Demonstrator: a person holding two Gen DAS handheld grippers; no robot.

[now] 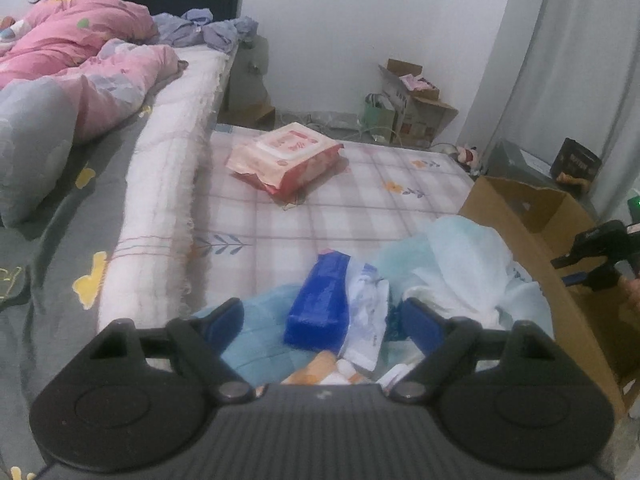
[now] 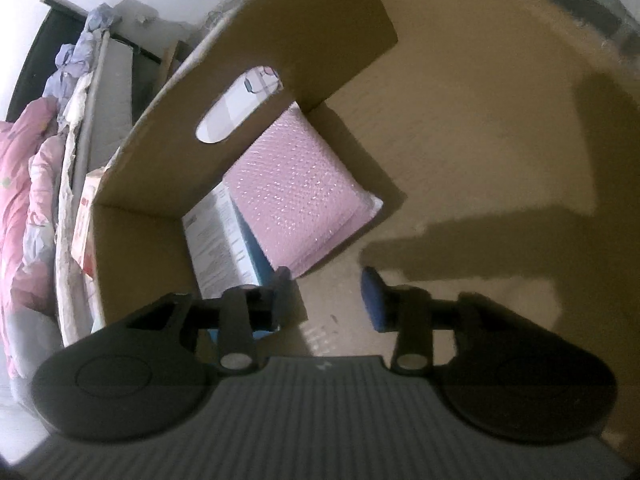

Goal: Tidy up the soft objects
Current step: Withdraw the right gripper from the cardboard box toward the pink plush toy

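Blue packet [image 1: 316, 300] is framed by the spread left gripper [image 1: 322, 316]; the right gripper [image 2: 326, 294], parted and empty, is held inside the cardboard box [image 2: 460, 120], pink bubble mailer [image 2: 296, 196] at 11 o'clock.

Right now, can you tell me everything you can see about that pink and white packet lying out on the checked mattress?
The packet is a soft, flat pack, like wet wipes, in pink and white plastic wrap with red printing. On top sits a white lid flap with rounded corners. Its near end looks crumpled and torn open, red edges sticking out. It lies flat and slightly askew on the checked mattress, alone, touching nothing else. No fingers are near it.
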